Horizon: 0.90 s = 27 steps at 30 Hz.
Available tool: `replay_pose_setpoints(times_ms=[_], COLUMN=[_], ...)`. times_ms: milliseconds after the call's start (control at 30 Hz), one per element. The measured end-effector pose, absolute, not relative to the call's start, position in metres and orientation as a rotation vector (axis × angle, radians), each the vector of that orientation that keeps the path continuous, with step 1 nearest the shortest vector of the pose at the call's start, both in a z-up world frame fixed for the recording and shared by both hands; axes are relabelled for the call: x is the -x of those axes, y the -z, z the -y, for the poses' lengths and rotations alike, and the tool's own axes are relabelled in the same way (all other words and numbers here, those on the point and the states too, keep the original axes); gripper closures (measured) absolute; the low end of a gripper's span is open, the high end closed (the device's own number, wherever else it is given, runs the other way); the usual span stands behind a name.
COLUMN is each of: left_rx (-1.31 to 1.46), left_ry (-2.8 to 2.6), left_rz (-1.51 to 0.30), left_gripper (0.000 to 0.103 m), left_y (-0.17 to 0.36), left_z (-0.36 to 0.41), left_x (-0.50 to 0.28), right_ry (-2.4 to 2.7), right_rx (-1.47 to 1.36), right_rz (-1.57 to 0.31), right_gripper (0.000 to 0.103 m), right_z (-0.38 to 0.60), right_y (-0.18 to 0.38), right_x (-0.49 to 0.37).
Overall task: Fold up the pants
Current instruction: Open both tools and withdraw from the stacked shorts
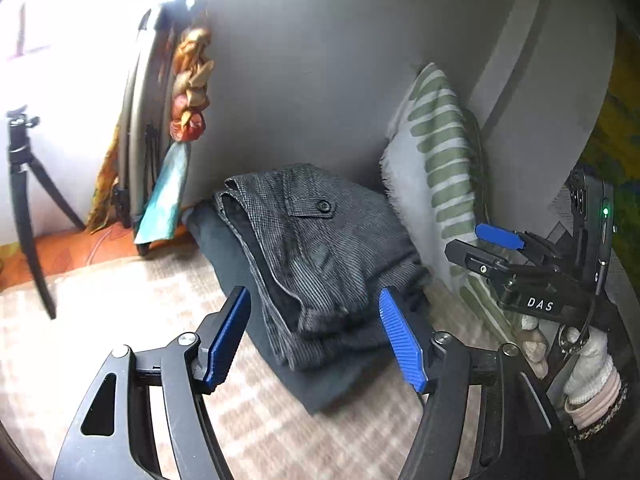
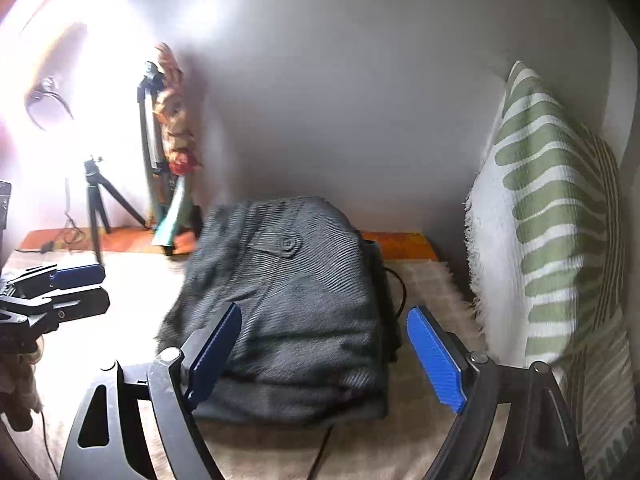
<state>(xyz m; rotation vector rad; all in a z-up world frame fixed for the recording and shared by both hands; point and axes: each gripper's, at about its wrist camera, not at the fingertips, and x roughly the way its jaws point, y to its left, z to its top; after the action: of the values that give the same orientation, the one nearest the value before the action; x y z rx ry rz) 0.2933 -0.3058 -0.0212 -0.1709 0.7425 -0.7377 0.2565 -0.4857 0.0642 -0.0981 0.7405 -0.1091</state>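
Folded gray pants (image 1: 316,256) sit stacked on a checked blanket (image 1: 120,344), hemmed in by a gray wall (image 1: 304,80) behind and a green-striped pillow (image 2: 552,216) to the right; bare blanket lies to the left. The left gripper (image 1: 314,338) and right gripper (image 2: 328,354) both gape wide, holding nothing, the pants just beyond their fingertips.

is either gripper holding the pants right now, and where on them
No. The left gripper and right gripper are both open, with the folded pants lying free between their fingers.

One pants (image 1: 316,256), one pillow (image 1: 436,160), one tripod (image 1: 24,200)
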Motion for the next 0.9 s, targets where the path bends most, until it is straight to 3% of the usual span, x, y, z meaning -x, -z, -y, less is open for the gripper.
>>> replay_pose_setpoints(times_ms=[333,900], left_rx=[0.095,-0.026], left_ry=[0.712,0.693], left_rz=[-0.654,-0.617], left_gripper=[0.033,0.029], left_y=[-0.003,0.021], left_z=[0.269,0.226], left_x=[-0.220,-0.136], right_ry=[0.123,0.130], right_rx=[0.052,0.003], right_rz=[-0.681,-0.656], right_gripper=[0.005,0.002], right_z=[0.445,0.377], right_y=[-0.079,-0.055], right_x=[-0.174,-0.081])
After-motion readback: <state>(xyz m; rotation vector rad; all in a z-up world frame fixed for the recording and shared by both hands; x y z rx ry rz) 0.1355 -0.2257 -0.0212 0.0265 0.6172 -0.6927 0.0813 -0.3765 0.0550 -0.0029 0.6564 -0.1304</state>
